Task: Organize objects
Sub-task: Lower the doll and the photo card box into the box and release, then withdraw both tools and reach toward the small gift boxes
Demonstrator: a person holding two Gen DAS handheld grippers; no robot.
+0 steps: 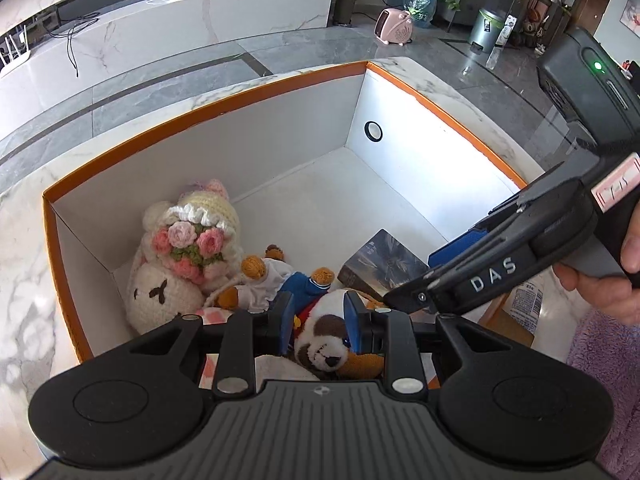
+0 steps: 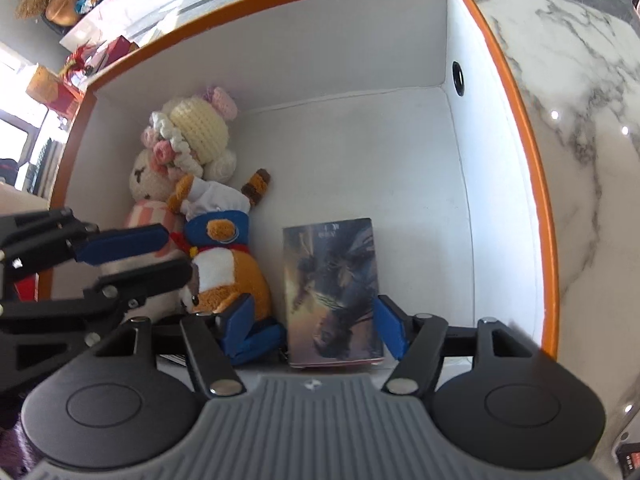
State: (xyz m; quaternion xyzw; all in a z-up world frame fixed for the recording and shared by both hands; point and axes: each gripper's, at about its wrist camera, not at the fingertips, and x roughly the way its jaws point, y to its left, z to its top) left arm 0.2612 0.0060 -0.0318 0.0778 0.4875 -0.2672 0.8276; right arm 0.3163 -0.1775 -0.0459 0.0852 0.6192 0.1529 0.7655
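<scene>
Left wrist view looks steeply down into an orange-rimmed box [image 1: 208, 114] with white inner walls, standing on a marble table [image 1: 24, 264]. The left gripper [image 1: 320, 322] points down into the box's near left part, its blue pads on either side of the head of a plush fox [image 1: 326, 344]; they look pressed against it, so the toy seems clamped. Left of the fox lies a crocheted doll [image 1: 180, 260] with a flower crown, against the left wall. A dark book [image 1: 384, 264] lies on the box floor to the right. The right gripper [image 1: 452, 264] enters from the right, slanting down toward the book, with a hand [image 1: 608, 280] wrapped round its handle at the right edge.

Right wrist view shows the right gripper [image 2: 316, 326] aimed down at the same book [image 2: 334, 292], which lies between its spread blue pads; the right pad looks just at the book's edge, the left pad stands apart, so the book is released. The fox [image 2: 228, 272] lies just left of the book, and the left gripper [image 2: 160, 252] reaches in from the left edge with its fingers at the toy's head. The doll [image 2: 192, 140] rests in the far left corner.
</scene>
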